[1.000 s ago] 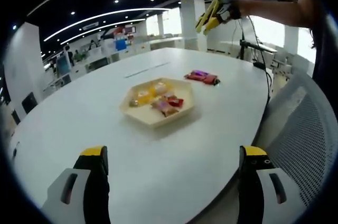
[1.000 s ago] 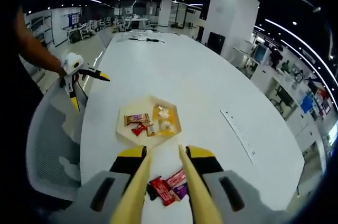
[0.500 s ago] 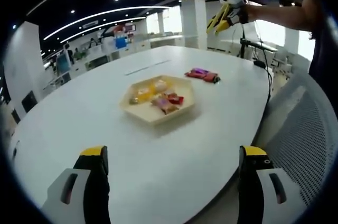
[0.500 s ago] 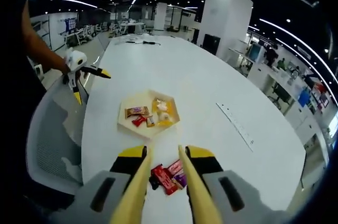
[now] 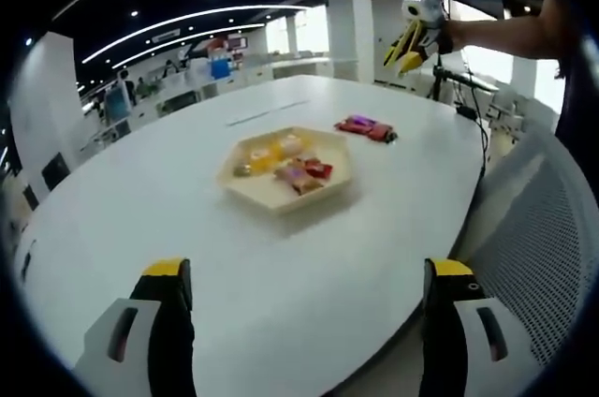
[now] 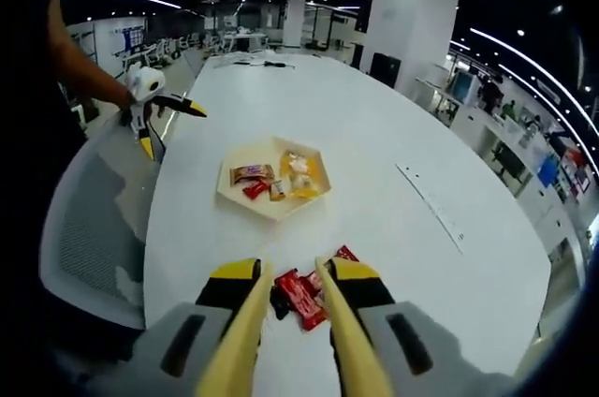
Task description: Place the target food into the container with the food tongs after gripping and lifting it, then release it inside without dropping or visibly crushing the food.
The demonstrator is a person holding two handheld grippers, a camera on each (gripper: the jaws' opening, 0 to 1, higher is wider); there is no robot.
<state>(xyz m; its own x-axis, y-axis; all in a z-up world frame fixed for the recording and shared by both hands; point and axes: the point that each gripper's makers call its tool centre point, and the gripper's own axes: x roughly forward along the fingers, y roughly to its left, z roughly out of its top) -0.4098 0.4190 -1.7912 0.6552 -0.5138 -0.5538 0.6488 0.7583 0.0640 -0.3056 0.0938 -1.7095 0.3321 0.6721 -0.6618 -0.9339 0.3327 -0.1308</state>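
A pale hexagonal tray [image 5: 271, 200] [image 6: 229, 196] holding wrapped sweets sits mid-table. Beyond it lies a small heap of red and purple snack packets [image 5: 367, 127] [image 6: 304, 296]. My right gripper [image 6: 292, 271] [image 5: 412, 41] is shut on yellow food tongs [image 6: 248, 331], whose two arms stand apart. The tong tips hover just above the packets, one on each side. Nothing is between them. My left gripper [image 5: 304, 285] [image 6: 154, 116] is open and empty, held near the table's edge, well short of the tray.
The white oval table [image 5: 140, 210] stretches far past the tray. A grey mesh chair [image 5: 547, 247] [image 6: 84, 247] stands at the table's end beside the left gripper. A black cable [image 5: 471, 130] hangs off the table edge. A person's arm [image 5: 496, 32] carries the right gripper.
The right gripper has come closer to the packets, which now lie between the tong tips. The left gripper view has shifted slightly; tray and packets have not moved.
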